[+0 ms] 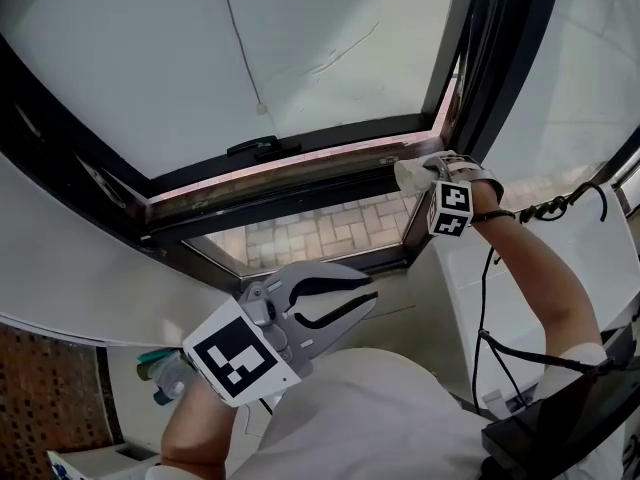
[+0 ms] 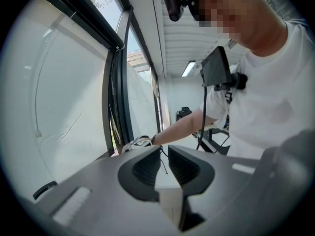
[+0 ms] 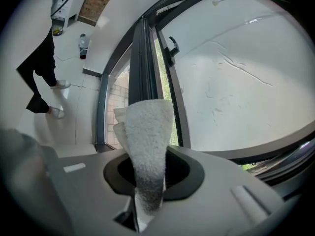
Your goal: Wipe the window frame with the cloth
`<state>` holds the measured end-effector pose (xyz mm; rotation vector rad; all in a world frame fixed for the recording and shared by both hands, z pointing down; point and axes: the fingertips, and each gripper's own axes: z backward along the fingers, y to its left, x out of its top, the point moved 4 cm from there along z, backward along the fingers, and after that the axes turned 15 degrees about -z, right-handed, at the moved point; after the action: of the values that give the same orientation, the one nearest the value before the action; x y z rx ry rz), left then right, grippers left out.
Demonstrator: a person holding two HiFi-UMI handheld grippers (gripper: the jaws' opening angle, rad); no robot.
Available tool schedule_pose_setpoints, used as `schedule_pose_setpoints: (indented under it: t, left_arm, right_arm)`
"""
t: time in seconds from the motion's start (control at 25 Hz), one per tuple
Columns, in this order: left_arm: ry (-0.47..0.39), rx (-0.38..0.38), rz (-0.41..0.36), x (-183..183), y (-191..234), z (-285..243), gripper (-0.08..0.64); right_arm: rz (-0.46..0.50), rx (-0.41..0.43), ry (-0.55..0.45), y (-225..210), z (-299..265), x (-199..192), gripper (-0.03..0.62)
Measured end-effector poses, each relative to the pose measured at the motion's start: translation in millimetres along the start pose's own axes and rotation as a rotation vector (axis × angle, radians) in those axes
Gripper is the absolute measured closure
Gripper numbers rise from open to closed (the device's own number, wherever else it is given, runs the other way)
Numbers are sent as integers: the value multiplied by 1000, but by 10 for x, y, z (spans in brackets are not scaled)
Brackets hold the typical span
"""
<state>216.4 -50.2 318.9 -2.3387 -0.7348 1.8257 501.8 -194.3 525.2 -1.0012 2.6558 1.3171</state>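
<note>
I log a white floor (image 3: 74, 109) running up to the window frame (image 3: 142, 58). A small bottle (image 3: 82, 44) sits on it. A person's shoes (image 3: 58, 84) stand on it, well apart from the bottle.

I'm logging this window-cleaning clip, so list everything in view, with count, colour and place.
Frame: one, dark, around the opening.
Pane: one, whitish, in the tilted-open sash.
Handle: one, black, on the sash's lower edge.
Cloth: one, white, at the frame's right corner.
Paving: brick, reddish-grey, outside below the gap.
Bottle: one, colour unclear, on the floor.
Cable: black, along the right arm.
Left gripper: grey, jaws apart and empty, held low.
Right gripper: grey, shut on the cloth.
</note>
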Motion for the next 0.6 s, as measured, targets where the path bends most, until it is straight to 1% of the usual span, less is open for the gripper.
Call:
schedule_pose_setpoints:
  t: [0.2, 0.36, 0.4, 0.48, 0.6]
  left_arm:
    - [20, 30, 24, -18, 3, -110, 491]
    - [27, 93, 49, -79, 16, -122, 491]
    - [26, 114, 65, -106, 5, -123, 491]
    - [34, 154, 103, -175, -21, -107, 491]
    - [66, 221, 169, -304, -40, -2, 491]
  right_arm:
    - [-57, 32, -20, 177, 31, -141, 520]
    - [-103, 98, -17, 456, 48, -265, 520]
    - [-132, 119, -21, 548, 64, -308, 520]
    - [-221, 163, -35, 740, 124, -385, 520]
    - [-410, 225, -59, 983, 252, -434, 520]
